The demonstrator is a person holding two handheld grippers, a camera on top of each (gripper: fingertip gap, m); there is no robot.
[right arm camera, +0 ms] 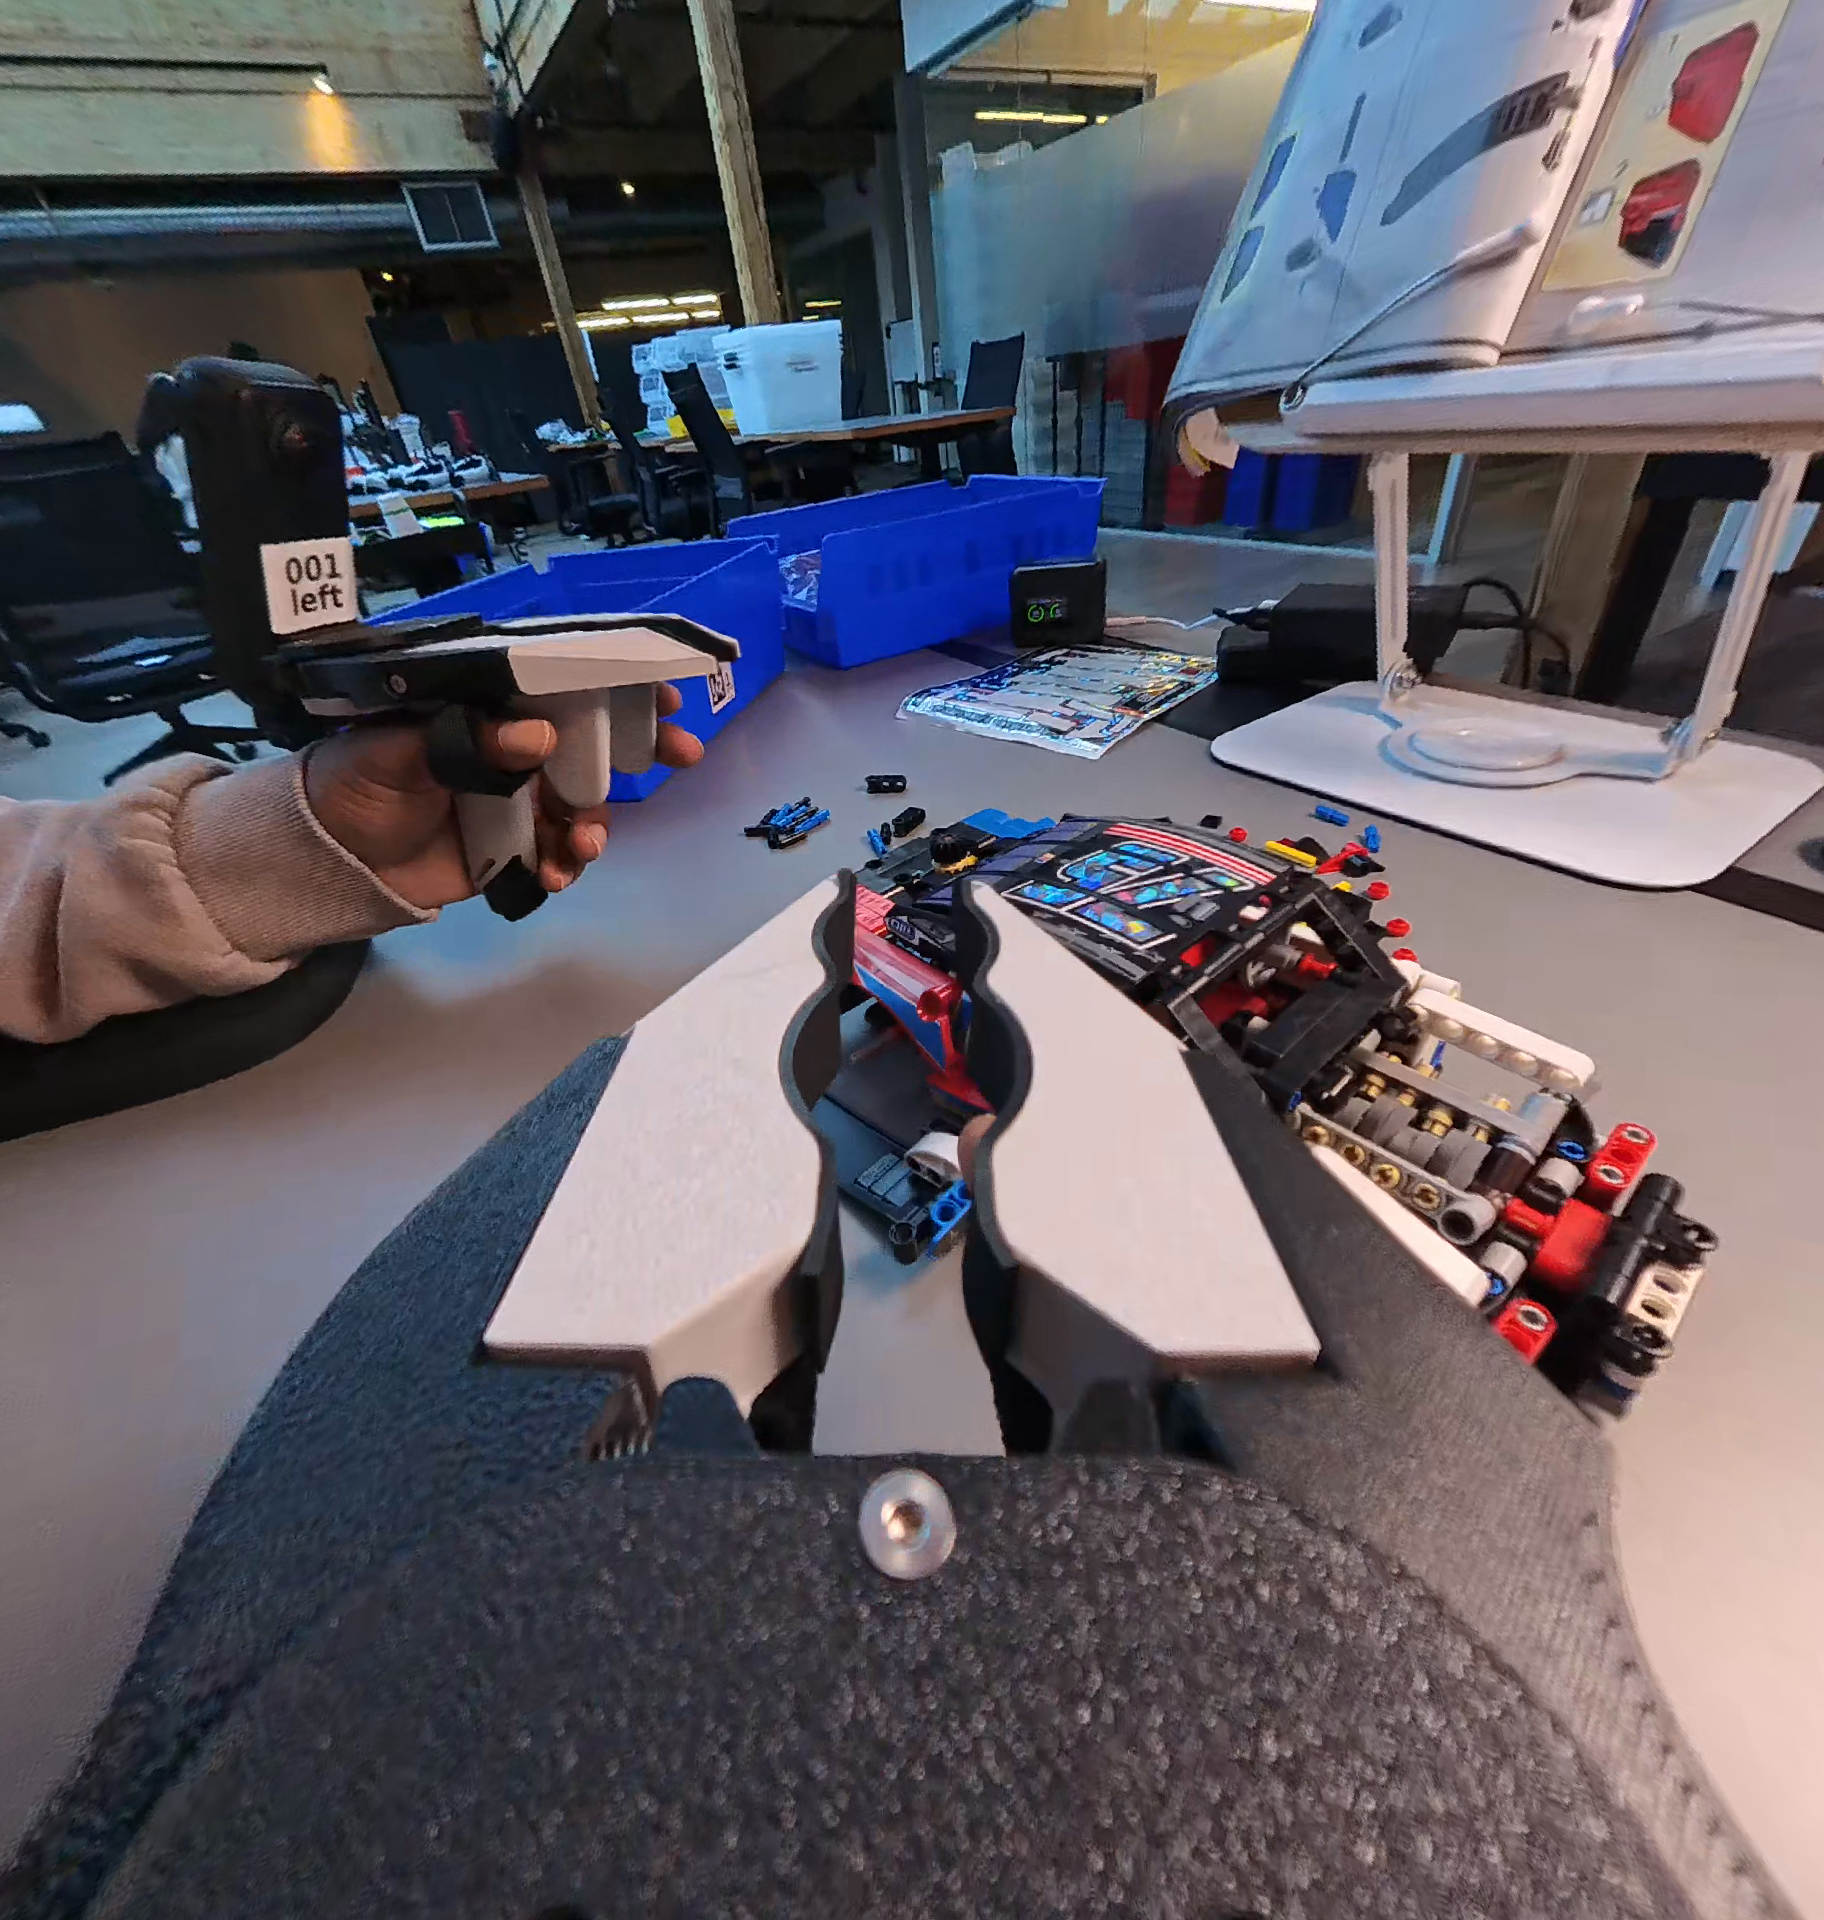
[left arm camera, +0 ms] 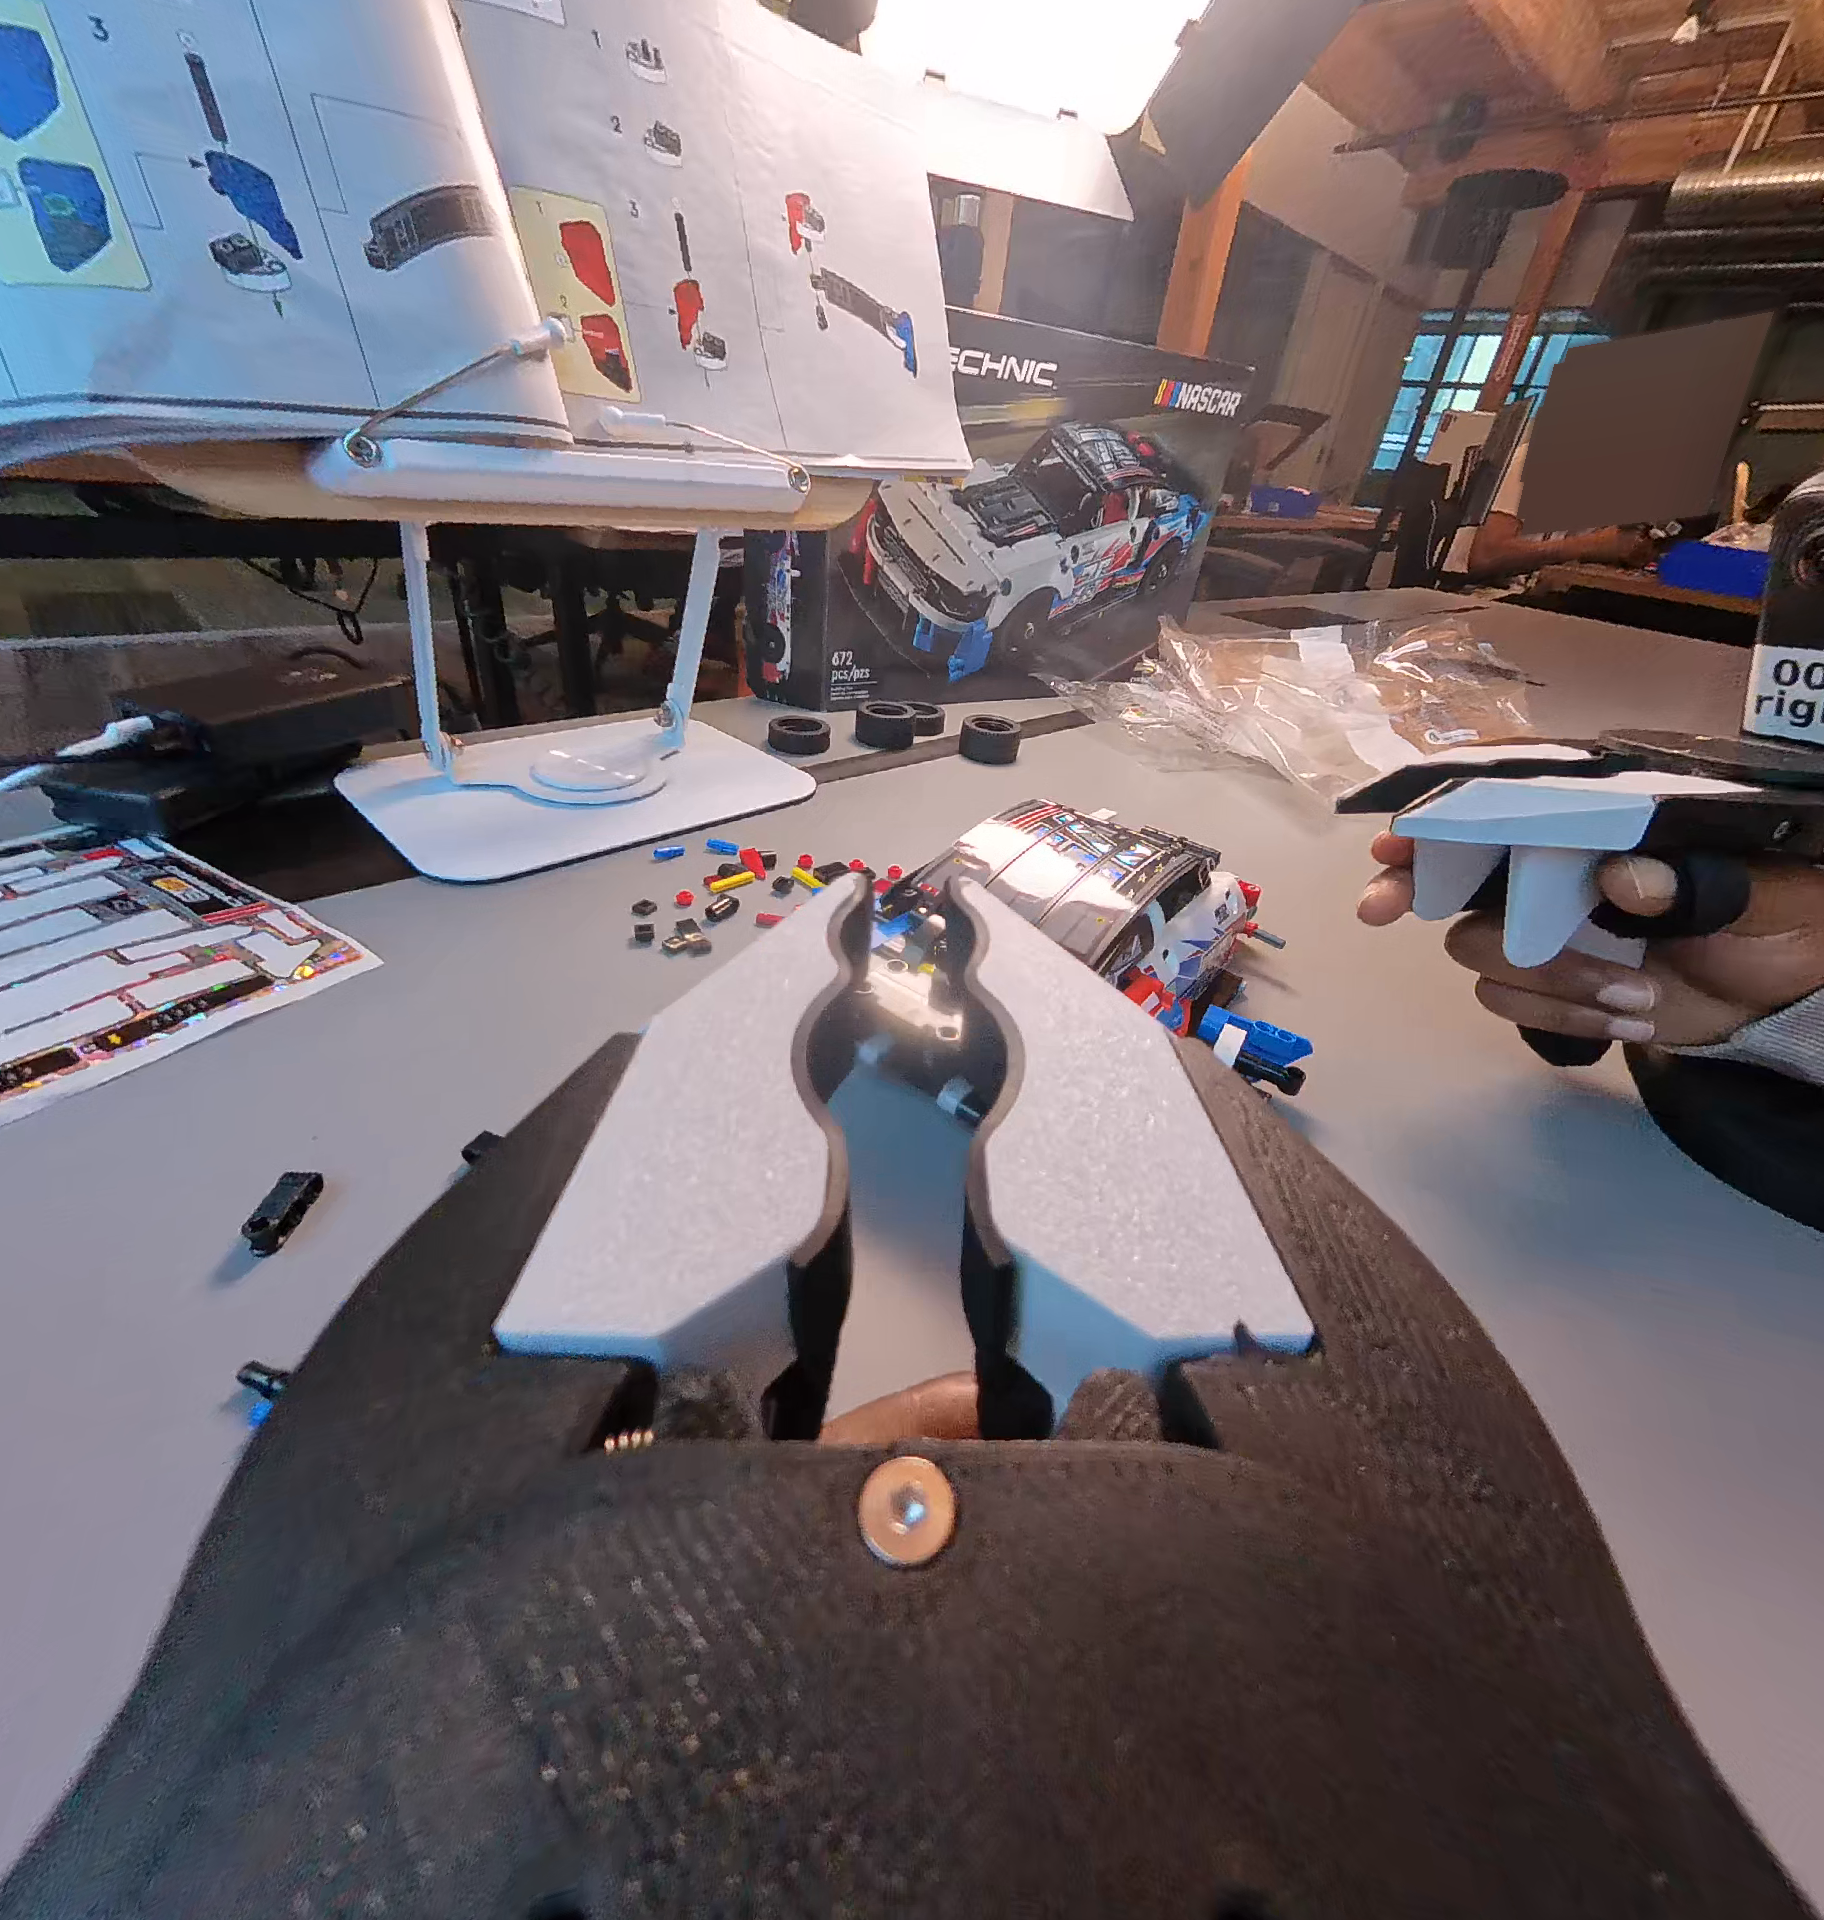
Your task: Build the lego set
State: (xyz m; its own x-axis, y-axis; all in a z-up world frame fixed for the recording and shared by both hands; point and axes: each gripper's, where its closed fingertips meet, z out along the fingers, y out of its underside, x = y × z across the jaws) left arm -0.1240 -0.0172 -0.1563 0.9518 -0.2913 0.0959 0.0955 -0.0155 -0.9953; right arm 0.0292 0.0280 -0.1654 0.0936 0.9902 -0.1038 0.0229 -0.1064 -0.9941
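Note:
The part-built Lego race car [left arm camera: 1105, 883] lies on the grey table, white and blue with stickers on the roof. In the right wrist view the car [right arm camera: 1178, 894] shows its open chassis and red and black end. My left gripper [left arm camera: 910, 899] is open a little and empty, just short of the car's near end. My right gripper [right arm camera: 908, 899] is also slightly open and empty, held over the car's side. Each gripper shows in the other's view, the right one [left arm camera: 1375, 810] and the left one [right arm camera: 726, 649]. Loose small pieces [left arm camera: 742, 883] lie left of the car.
An instruction booklet [left arm camera: 679, 239] rests on a white stand [left arm camera: 575, 790]. The set's box [left arm camera: 1043, 540], three black tyres [left arm camera: 887, 724] and plastic bags [left arm camera: 1303, 686] are behind. A sticker sheet [left arm camera: 108, 956] and a black piece [left arm camera: 282, 1210] lie left. Blue bins [right arm camera: 887, 571] stand beyond. The grippers' ends are close to 15 cm from one another.

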